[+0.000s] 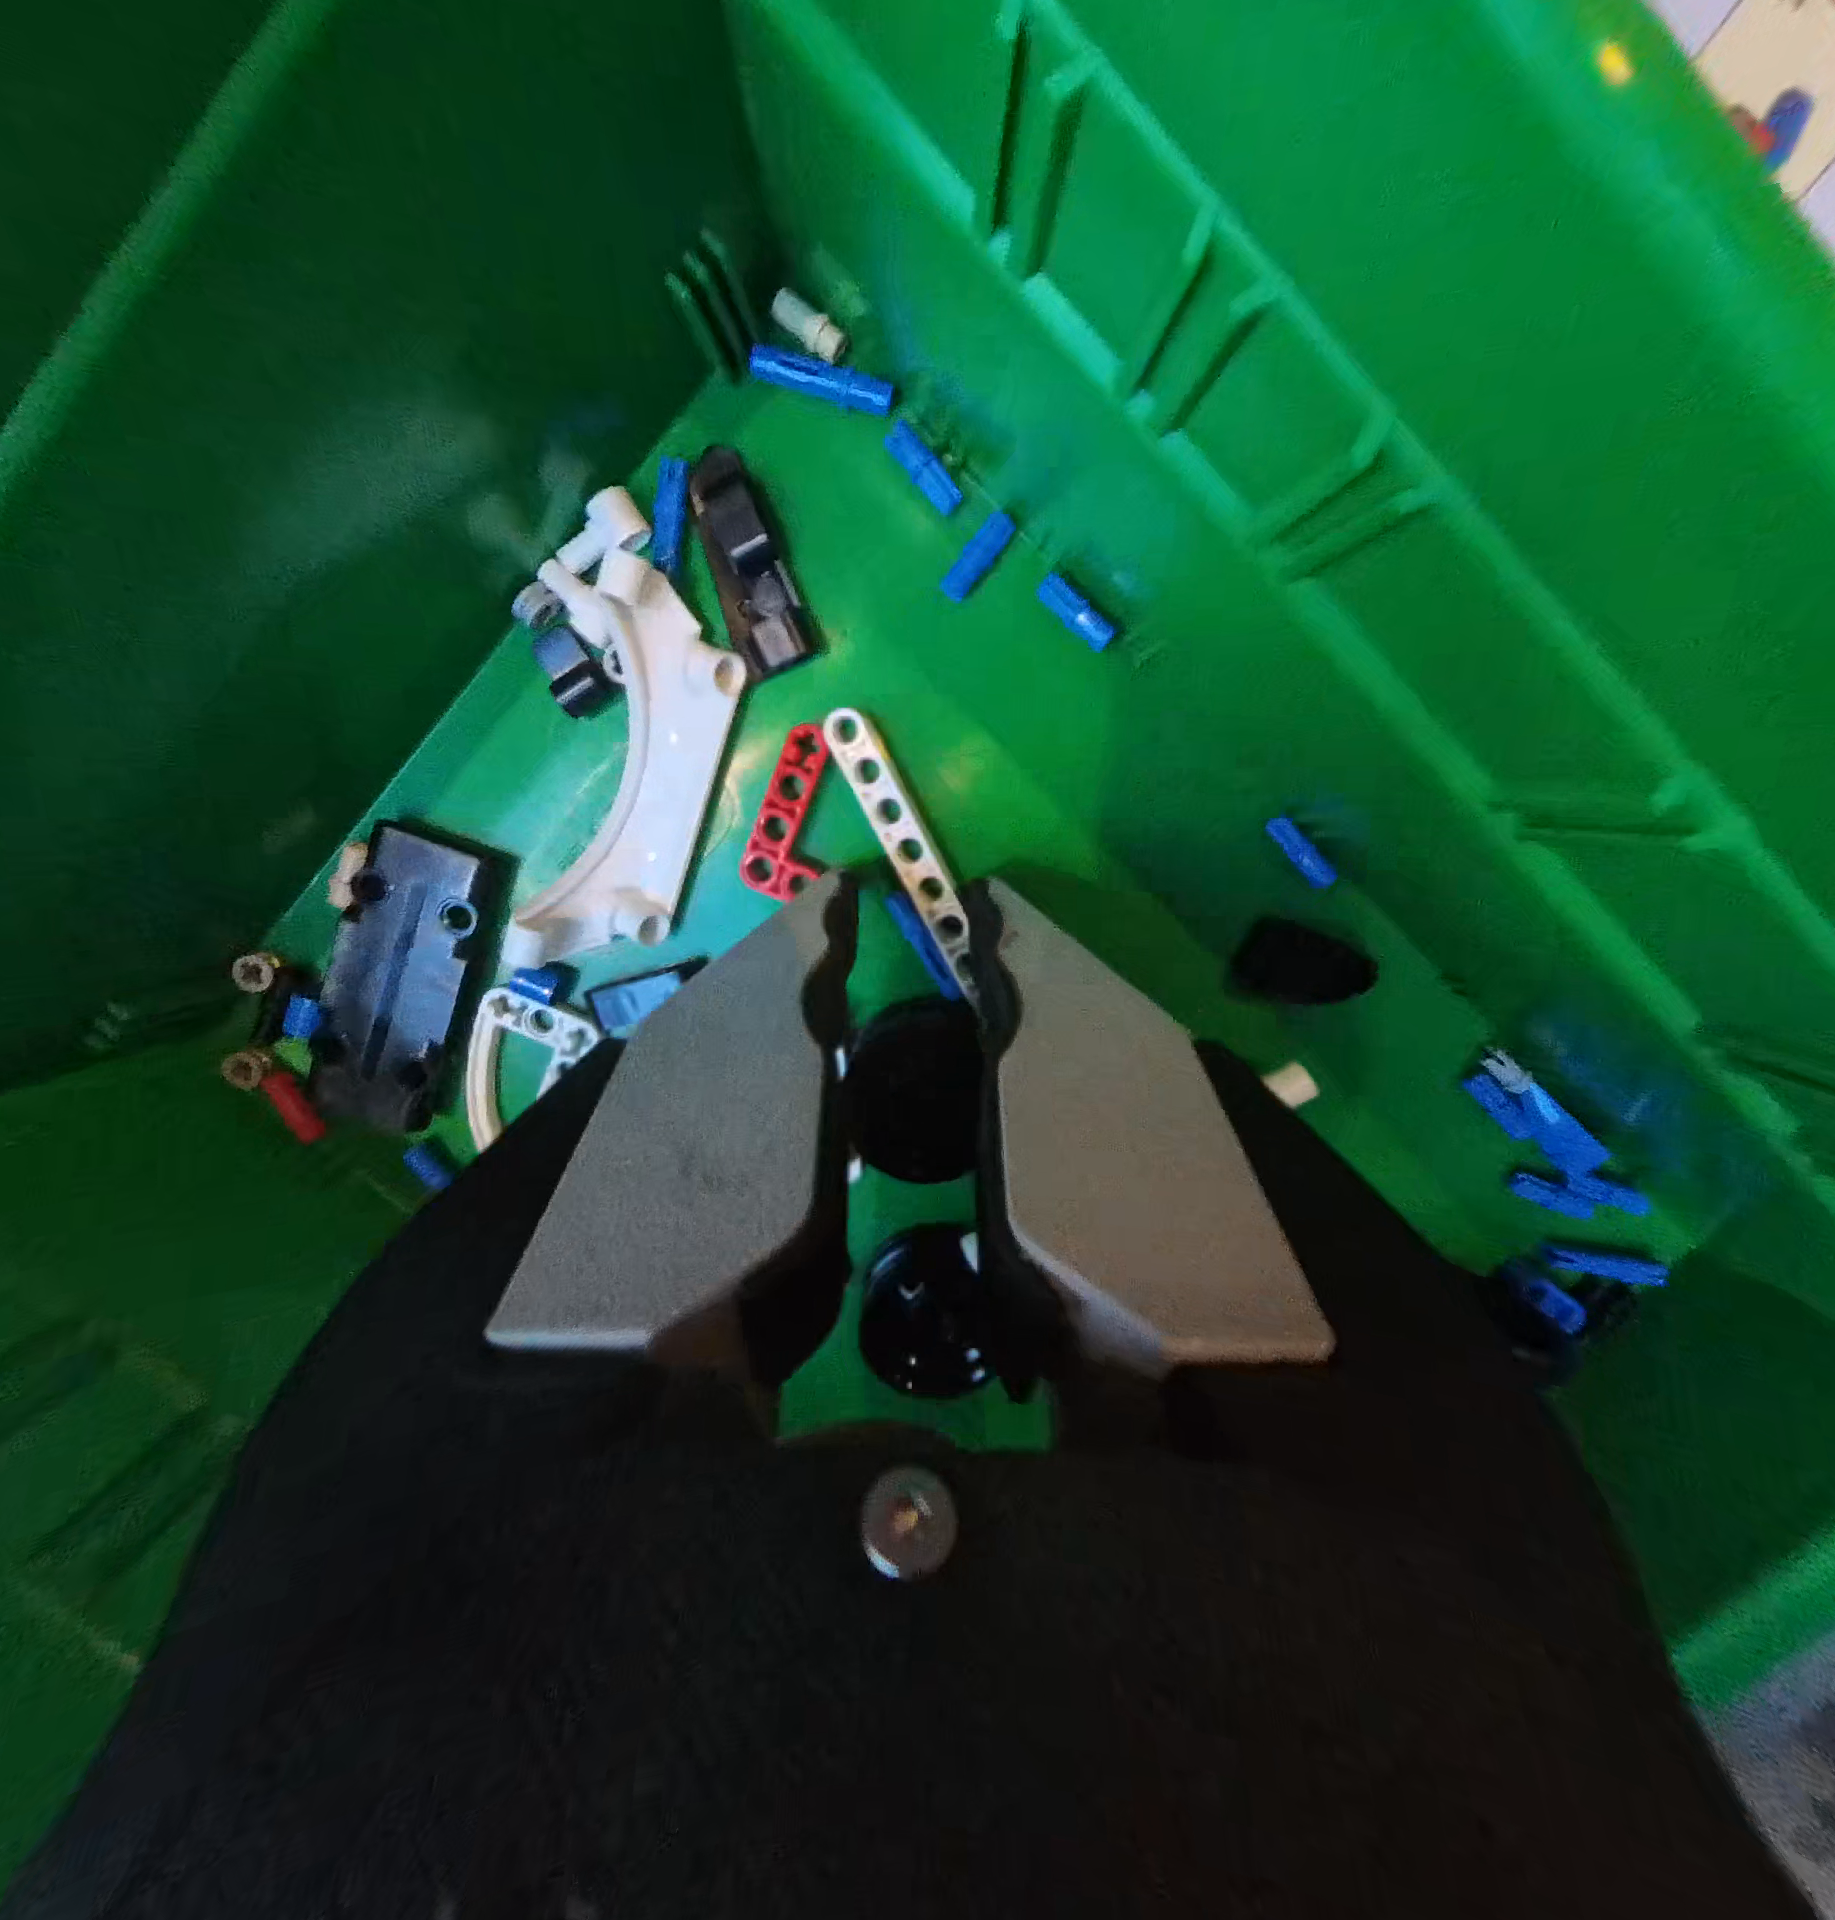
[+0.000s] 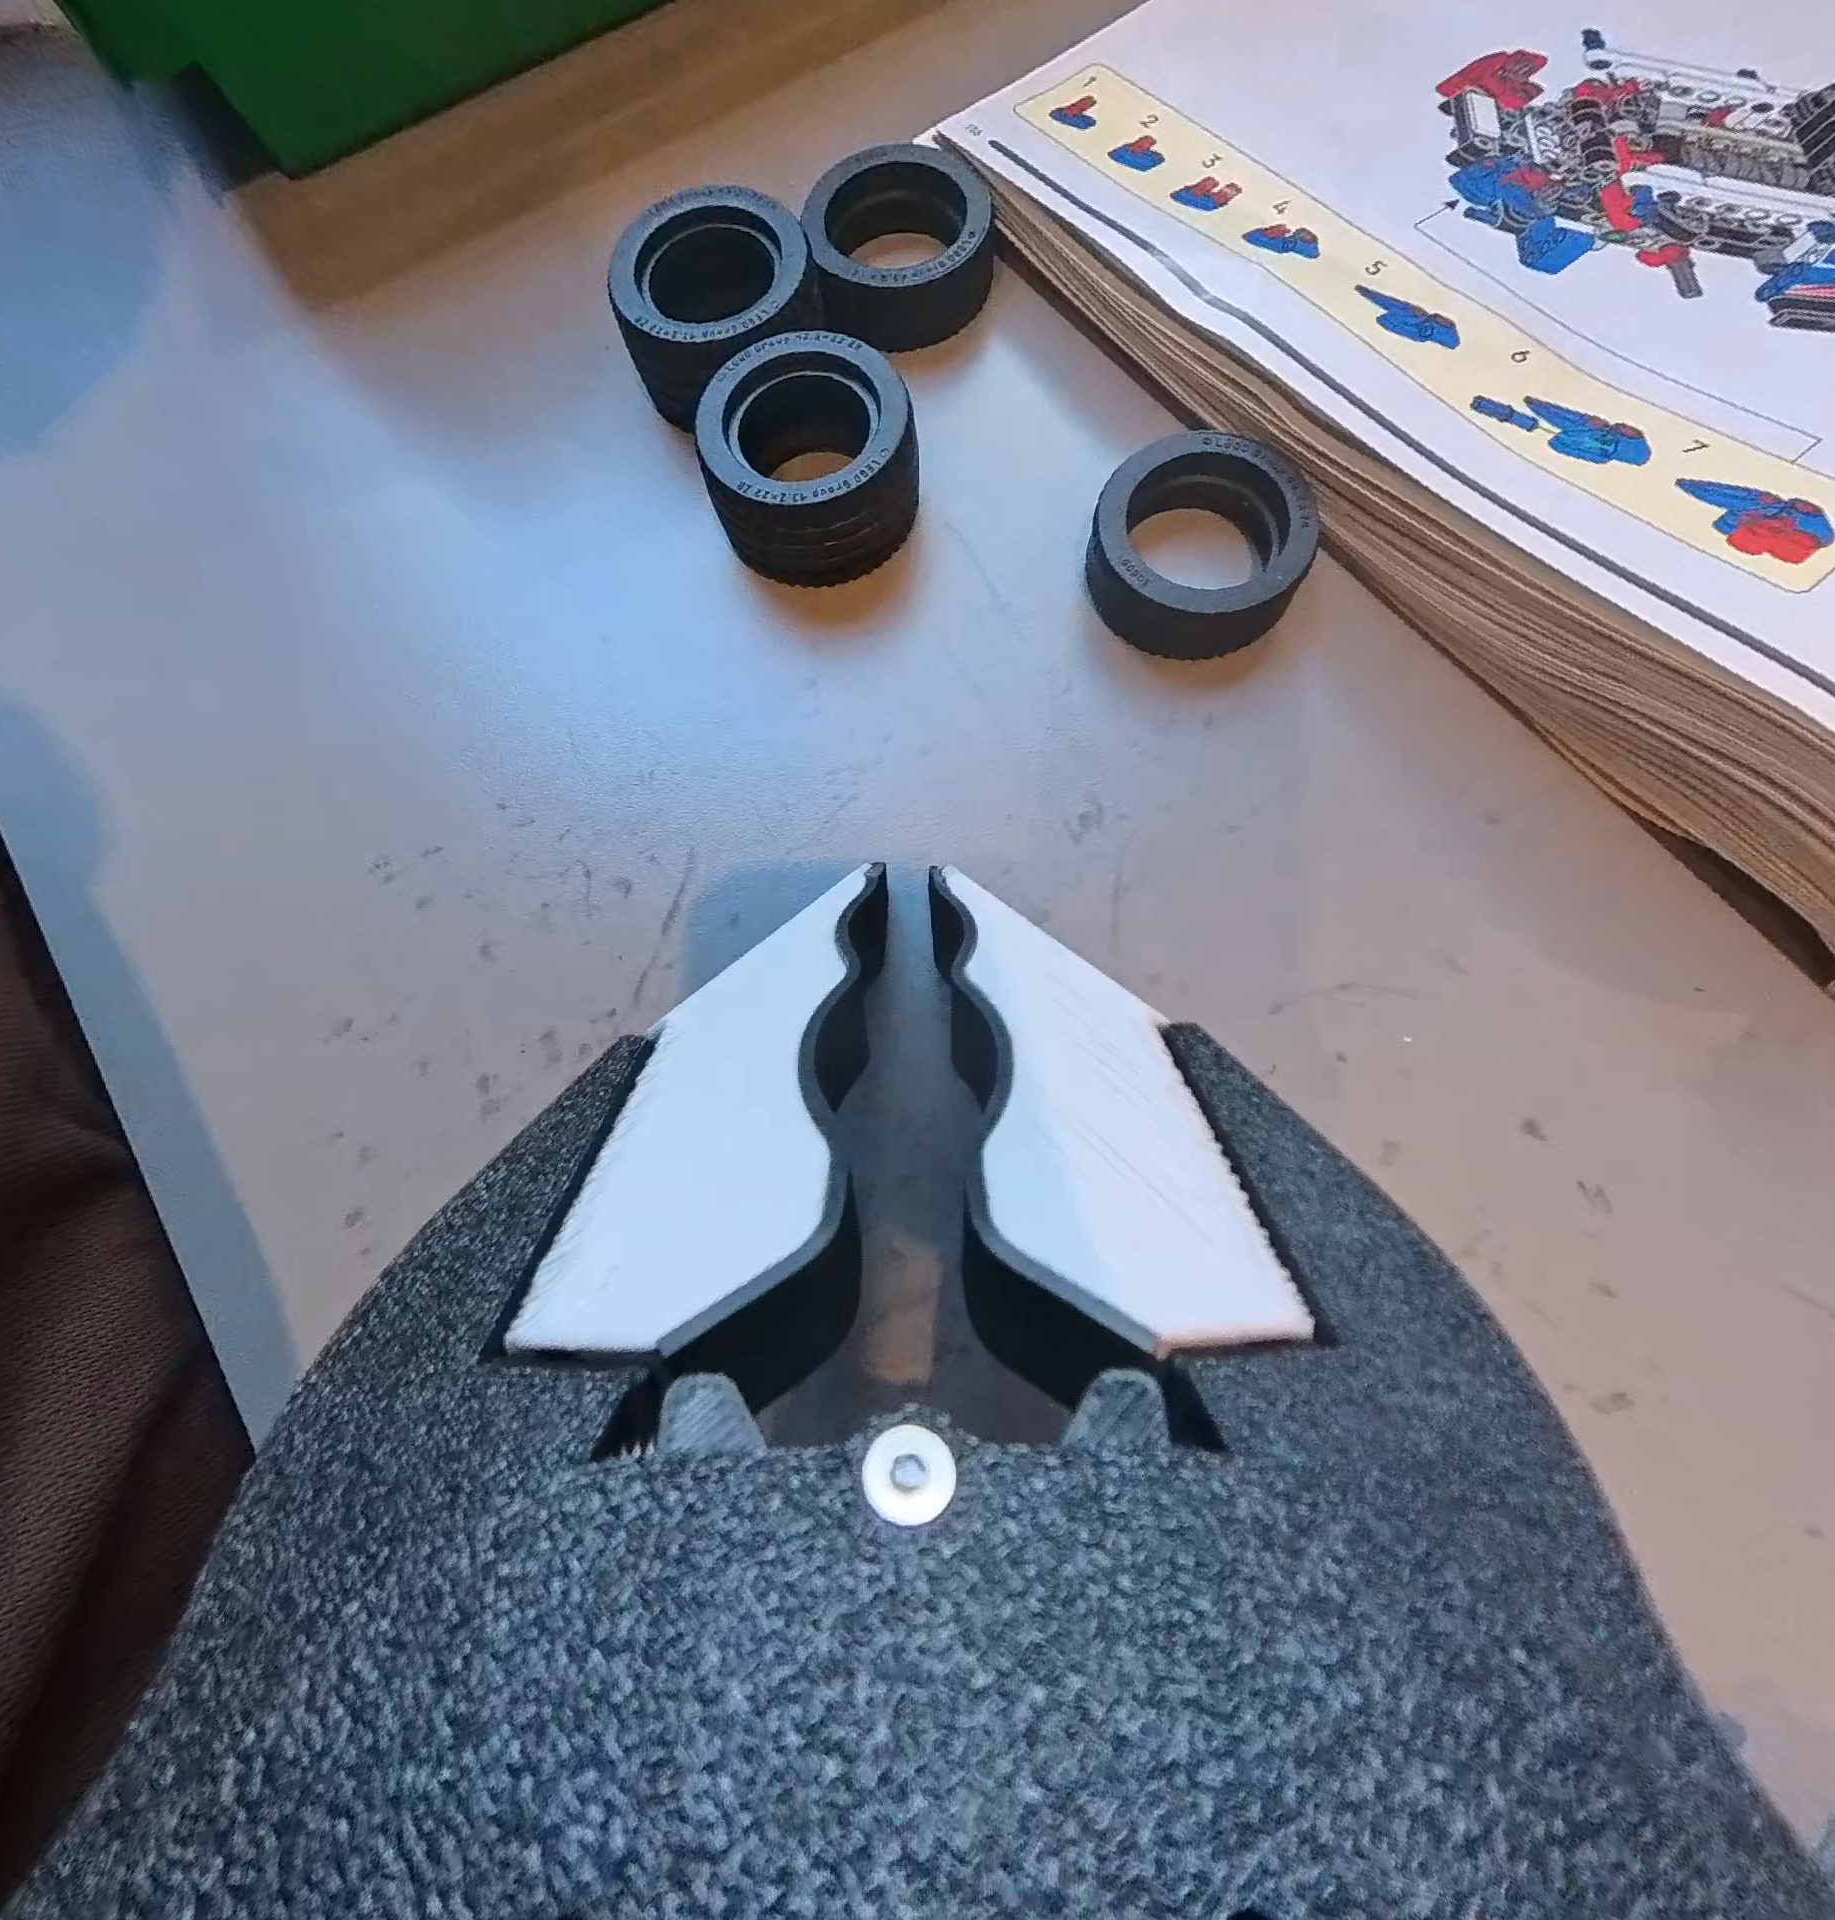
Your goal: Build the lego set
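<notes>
My left gripper [image 1: 913, 894] is down inside a green bin [image 1: 1308, 436] of loose Lego parts. Its jaws stand a narrow gap apart, closed on a black wheel rim [image 1: 918, 1091]. A second black rim [image 1: 925, 1311] shows farther back between the fingers. A white beam [image 1: 892, 821] and a red angled beam [image 1: 783, 821] lie just ahead of the tips. My right gripper [image 2: 906, 878] is shut and empty above the grey table [image 2: 373, 644]. Several black tyres [image 2: 804, 462] stand ahead of it, one [image 2: 1202, 545] apart to the right.
The bin also holds a white arch piece [image 1: 653, 748], black panels [image 1: 404, 966] and several blue pins [image 1: 980, 556]. An open instruction booklet [image 2: 1464, 343] lies at the right of the table. The green bin's corner [image 2: 373, 73] shows at the far left.
</notes>
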Tool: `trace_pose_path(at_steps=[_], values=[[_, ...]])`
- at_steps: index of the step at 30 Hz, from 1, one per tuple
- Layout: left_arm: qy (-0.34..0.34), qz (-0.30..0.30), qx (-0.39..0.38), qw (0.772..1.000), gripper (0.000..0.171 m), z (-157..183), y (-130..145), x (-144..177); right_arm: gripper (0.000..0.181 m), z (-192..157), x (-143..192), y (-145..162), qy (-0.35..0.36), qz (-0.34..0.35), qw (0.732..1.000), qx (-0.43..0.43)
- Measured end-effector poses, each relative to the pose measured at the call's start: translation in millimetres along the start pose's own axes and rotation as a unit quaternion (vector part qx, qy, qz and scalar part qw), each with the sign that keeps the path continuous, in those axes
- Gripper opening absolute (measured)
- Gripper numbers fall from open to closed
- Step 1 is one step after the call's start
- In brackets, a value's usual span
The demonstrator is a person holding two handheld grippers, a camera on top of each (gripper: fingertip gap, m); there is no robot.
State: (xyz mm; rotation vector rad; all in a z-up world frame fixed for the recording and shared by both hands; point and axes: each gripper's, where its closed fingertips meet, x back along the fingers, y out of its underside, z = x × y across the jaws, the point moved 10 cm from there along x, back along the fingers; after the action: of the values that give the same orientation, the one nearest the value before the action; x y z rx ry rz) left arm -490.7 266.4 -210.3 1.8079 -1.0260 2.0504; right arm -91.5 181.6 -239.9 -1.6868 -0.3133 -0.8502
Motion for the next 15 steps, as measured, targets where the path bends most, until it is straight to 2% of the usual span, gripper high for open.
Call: trace_pose_path(at_steps=[2, 5, 10, 12, 15], values=[[-0.015, 0.027, 0.009, 0.999, 0.019, -5, -2, 4, 0.008, 0, 0, 0, -0.001, 0.000, 1.000, 0.000], [0.034, 0.079, 0.006, 0.996, 0.017, 2, -18, 5, 0.008, 0, 0, 0, 0.001, 0.000, 1.000, 0.001], [0.031, 0.063, -0.030, 0.997, 0.018, 6, -34, -13, 0.008, 0, 0, 0, 0.003, 0.000, 1.000, 0.001], [0.036, 0.053, -0.032, 0.997, 0.007, 6, -39, -18, 0.008, 0, 0, 0, 0.004, 0.000, 1.000, 0.000], [0.038, 0.041, -0.031, 0.998, 0.007, 7, -41, -19, 0.008, 0, 0, 0, 0.003, -0.001, 1.000, -0.001]])
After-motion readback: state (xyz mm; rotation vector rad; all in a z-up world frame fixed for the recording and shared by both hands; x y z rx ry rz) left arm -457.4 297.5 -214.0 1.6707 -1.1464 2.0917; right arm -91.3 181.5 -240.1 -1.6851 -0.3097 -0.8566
